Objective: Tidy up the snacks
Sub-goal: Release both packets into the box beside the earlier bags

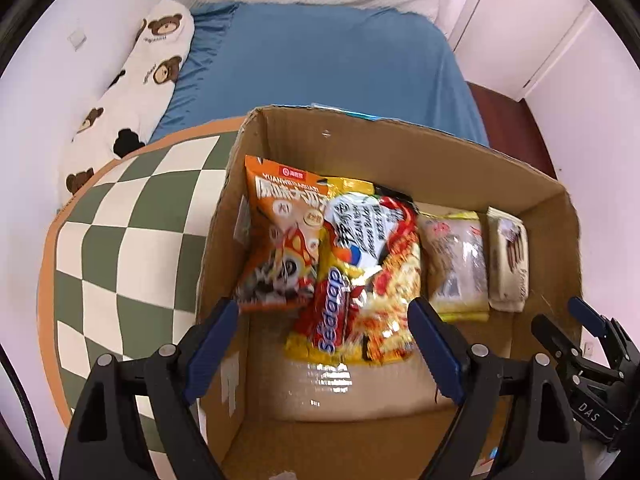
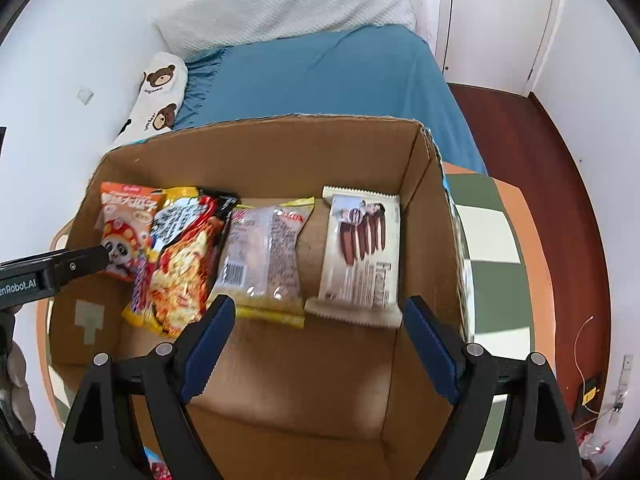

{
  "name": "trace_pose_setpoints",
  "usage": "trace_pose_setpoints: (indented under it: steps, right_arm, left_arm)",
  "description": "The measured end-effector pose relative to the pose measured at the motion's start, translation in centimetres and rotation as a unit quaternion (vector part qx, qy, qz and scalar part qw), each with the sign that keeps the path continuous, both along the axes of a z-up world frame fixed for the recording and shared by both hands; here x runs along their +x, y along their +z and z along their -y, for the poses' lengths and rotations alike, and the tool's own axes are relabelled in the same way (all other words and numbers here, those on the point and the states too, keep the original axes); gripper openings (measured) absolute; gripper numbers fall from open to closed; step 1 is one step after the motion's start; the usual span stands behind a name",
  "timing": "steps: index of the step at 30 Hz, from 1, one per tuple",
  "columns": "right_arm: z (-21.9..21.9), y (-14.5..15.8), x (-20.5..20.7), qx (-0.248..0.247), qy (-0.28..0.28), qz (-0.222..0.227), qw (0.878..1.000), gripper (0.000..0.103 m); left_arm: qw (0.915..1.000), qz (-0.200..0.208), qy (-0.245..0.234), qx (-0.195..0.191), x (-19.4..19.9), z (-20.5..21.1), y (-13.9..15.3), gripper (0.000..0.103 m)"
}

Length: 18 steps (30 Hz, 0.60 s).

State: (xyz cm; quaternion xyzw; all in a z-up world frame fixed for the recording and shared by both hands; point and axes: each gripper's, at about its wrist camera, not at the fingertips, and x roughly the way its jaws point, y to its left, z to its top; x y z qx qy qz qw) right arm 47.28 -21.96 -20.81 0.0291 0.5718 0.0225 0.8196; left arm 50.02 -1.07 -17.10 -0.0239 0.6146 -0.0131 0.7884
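An open cardboard box (image 1: 400, 144) (image 2: 280, 148) holds a row of snack packs. From the left: an orange panda pack (image 1: 284, 232) (image 2: 124, 220), a red and yellow noodle pack (image 1: 372, 280) (image 2: 180, 268), a clear yellow-edged pack (image 1: 456, 260) (image 2: 264, 252), and a white chocolate-biscuit pack (image 1: 510, 256) (image 2: 362, 256). My left gripper (image 1: 324, 316) is open and empty above the noodle pack. My right gripper (image 2: 318, 316) is open and empty above the box's near right part. The left gripper's arm also shows in the right wrist view (image 2: 60, 266).
The box stands on a round table with a green and white checked top (image 1: 132, 248) (image 2: 488, 232). Behind it is a bed with a blue sheet (image 1: 320, 60), a bear-print bolster (image 1: 132, 92) and a white pillow (image 2: 288, 4). Dark wood floor (image 2: 540, 168) lies at the right.
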Motion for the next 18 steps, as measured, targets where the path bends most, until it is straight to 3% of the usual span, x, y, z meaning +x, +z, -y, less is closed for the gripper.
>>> trace_pose_setpoints:
  steps: [9,18]
  right_arm:
    - [-0.7,3.4,-4.6,0.0,0.003,0.038,0.999,0.088]
    - [-1.7,9.2,-10.4,0.006,0.012,0.098,0.995,0.088]
  left_arm:
    - [0.9953,0.095,-0.01,0.016,-6.0,0.8,4.9,0.086]
    - [0.9891,0.145,-0.024,0.003,-11.8,1.9,9.4,0.086]
